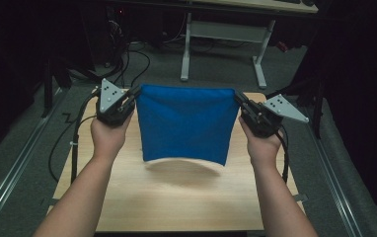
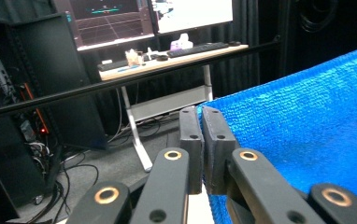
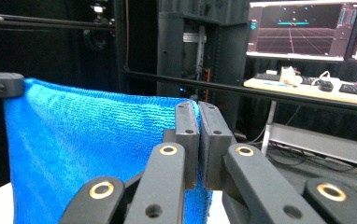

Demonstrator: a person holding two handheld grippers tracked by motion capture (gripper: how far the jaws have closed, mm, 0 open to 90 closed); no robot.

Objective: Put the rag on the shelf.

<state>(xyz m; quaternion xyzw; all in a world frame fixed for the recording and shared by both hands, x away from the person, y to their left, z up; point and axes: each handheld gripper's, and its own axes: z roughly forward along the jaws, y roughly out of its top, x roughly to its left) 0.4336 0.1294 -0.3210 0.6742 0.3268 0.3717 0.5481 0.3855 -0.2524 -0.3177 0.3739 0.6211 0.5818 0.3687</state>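
A blue cloth hangs stretched in the air between my two grippers, its lower edge loose above the wooden table. My left gripper is shut on the cloth's upper left corner. My right gripper is shut on the upper right corner. In the left gripper view the jaws pinch the edge of the cloth, and the left gripper points toward a desk with monitors. In the right gripper view the cloth spreads to the left of the right gripper, with the other gripper's tip at its far corner.
A white-legged desk stands beyond the table, with cables on the floor in front of it. Metal rails run along both sides of the table. Monitors and a keyboard sit on the far desk. Dark equipment racks stand nearby.
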